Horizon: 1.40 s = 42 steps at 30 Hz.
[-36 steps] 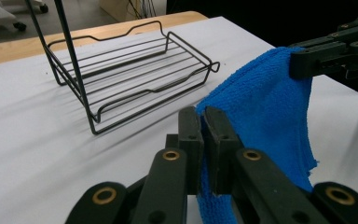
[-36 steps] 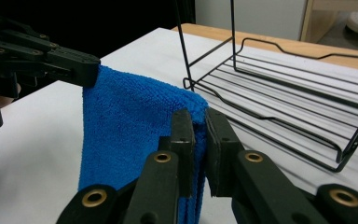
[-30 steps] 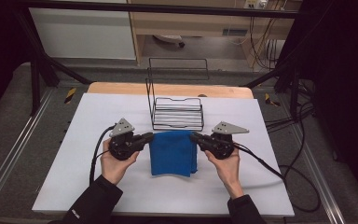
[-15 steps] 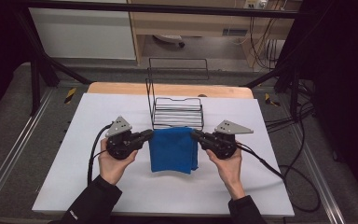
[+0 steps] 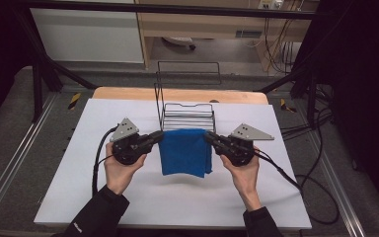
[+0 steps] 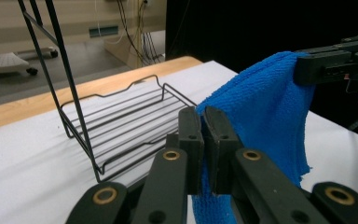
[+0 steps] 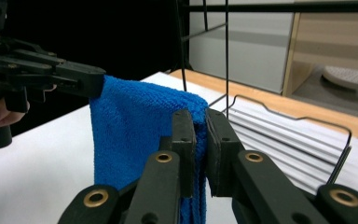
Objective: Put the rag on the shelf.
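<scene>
A folded blue towel [image 5: 185, 152] hangs off the white table [image 5: 79, 192], stretched between my two grippers. My left gripper [image 5: 159, 135] is shut on its upper left corner and my right gripper [image 5: 208, 136] is shut on its upper right corner. In the left gripper view the jaws [image 6: 203, 122] pinch the blue towel [image 6: 265, 112], with the other gripper [image 6: 335, 60] clamped on its far corner. In the right gripper view the jaws [image 7: 199, 122] pinch the towel [image 7: 130, 126], and the other gripper [image 7: 51, 74] holds its far end.
A black wire rack [image 5: 187, 114] with a tall wire back stands just behind the towel near the table's far edge. A wooden strip [image 5: 128, 94] runs along that far edge. Cables [image 5: 296, 180] trail from both grippers over the table.
Both grippers have lifted the towel a little higher, so it hangs more freely. The right hand rose slightly more.
</scene>
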Motion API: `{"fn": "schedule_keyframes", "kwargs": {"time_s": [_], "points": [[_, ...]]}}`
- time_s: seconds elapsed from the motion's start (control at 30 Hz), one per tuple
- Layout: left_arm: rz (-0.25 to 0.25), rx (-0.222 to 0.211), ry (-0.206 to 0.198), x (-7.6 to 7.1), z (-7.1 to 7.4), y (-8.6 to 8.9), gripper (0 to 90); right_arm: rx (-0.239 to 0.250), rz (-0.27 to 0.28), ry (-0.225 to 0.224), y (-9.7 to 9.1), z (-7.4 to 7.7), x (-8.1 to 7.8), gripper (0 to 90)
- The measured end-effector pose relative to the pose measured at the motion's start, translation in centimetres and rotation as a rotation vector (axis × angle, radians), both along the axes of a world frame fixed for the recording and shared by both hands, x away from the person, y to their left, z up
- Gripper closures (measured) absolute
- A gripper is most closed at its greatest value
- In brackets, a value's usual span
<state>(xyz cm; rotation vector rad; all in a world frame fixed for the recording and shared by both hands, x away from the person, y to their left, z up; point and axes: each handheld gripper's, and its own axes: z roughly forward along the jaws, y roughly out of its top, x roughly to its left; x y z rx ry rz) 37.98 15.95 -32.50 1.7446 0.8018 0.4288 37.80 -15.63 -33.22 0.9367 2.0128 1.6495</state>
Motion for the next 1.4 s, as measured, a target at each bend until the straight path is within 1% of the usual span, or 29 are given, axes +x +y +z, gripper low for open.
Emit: {"fn": "schedule_keyframes", "kwargs": {"time_s": [0.03, 0.07, 0.1, 0.23, 0.47, 0.6, 0.63, 0.7, 0.77, 0.87, 0.9, 0.97, 1.17, 1.2, 1.37, 1.4], "points": [[0.001, -0.006, -0.005, 0.0, 0.1, 0.0, 85.9, 0.006, -0.003, -0.014, 0.0, 0.4, -0.1, 83.5], [0.004, -0.011, -0.011, 0.0, 0.3, 0.0, 85.8, 0.011, -0.006, -0.017, 0.0, 0.6, -0.1, 83.6], [0.006, -0.016, -0.016, 0.1, 0.5, 0.0, 85.8, 0.011, -0.006, -0.017, 0.0, 0.6, -0.1, 83.6], [0.018, -0.038, -0.037, 0.2, 1.1, 0.1, 85.9, 0.016, -0.016, -0.047, 0.2, 1.2, -0.2, 83.6], [0.024, -0.073, -0.06, 0.5, 1.9, 0.2, 86.0, 0.034, -0.03, -0.074, 0.4, 2.0, -0.1, 83.7], [0.031, -0.075, -0.081, 0.6, 2.5, 0.1, 86.1, 0.037, -0.036, -0.092, 0.5, 2.4, 0.0, 83.7], [0.03, -0.079, -0.084, 0.6, 2.6, 0.1, 86.2, 0.04, -0.043, -0.102, 0.5, 2.7, 0.0, 83.7], [0.03, -0.091, -0.09, 0.7, 2.9, 0.0, 86.2, 0.045, -0.043, -0.105, 0.5, 2.8, 0.0, 83.7], [0.03, -0.097, -0.097, 0.8, 3.3, 0.0, 86.2, 0.05, -0.047, -0.117, 0.5, 3.1, 0.0, 83.7], [0.03, -0.111, -0.107, 0.9, 3.7, -0.1, 86.3, 0.061, -0.057, -0.138, 0.4, 3.8, 0.0, 83.7], [0.029, -0.115, -0.111, 0.9, 3.9, -0.2, 86.3, 0.061, -0.057, -0.138, 0.4, 3.8, 0.0, 83.7], [0.03, -0.119, -0.121, 1.0, 4.3, -0.2, 86.4, 0.067, -0.064, -0.157, 0.3, 4.5, 0.0, 83.7], [0.031, -0.128, -0.145, 1.4, 5.2, -0.5, 86.4, 0.077, -0.077, -0.175, 0.2, 5.4, 0.2, 83.8], [0.032, -0.126, -0.148, 1.4, 5.3, -0.5, 86.4, 0.08, -0.081, -0.185, 0.1, 5.7, 0.3, 83.8], [0.036, -0.135, -0.161, 1.8, 6.1, -0.6, 86.4, 0.079, -0.089, -0.2, 0.2, 6.3, 0.5, 83.8], [0.035, -0.132, -0.165, 1.9, 6.3, -0.6, 86.4, 0.08, -0.093, -0.206, 0.2, 6.7, 0.6, 83.8]]}}
